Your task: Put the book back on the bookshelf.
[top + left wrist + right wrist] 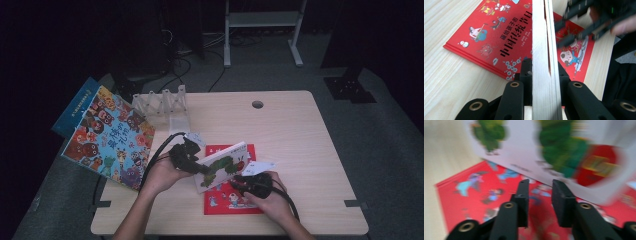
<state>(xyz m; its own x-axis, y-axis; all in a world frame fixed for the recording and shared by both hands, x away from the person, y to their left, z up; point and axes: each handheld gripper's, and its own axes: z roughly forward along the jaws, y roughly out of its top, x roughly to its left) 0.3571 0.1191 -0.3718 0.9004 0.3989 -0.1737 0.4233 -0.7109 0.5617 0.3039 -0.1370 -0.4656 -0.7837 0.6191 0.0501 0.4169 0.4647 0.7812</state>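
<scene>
A white picture book with a green caterpillar point(222, 165) stands tilted on edge above a red picture book point(227, 200) that lies flat on the table. My left gripper point(192, 162) is shut on the white book's left end. In the left gripper view both jaws press the sides of the caterpillar book's thick page block point(544, 62), with the red book point(499, 37) beneath. My right gripper point(250, 182) sits at the book's lower right corner. In the right gripper view my right gripper point(540, 192) is open with nothing between the jaws, just short of the blurred caterpillar cover point(564, 155).
A large colourful book point(107, 137) overhangs the table's left edge, on top of a blue one point(75, 105). A clear plastic rack point(160, 102) stands at the back left. The wooden table point(300, 150) has a cable hole point(257, 104) near its far edge.
</scene>
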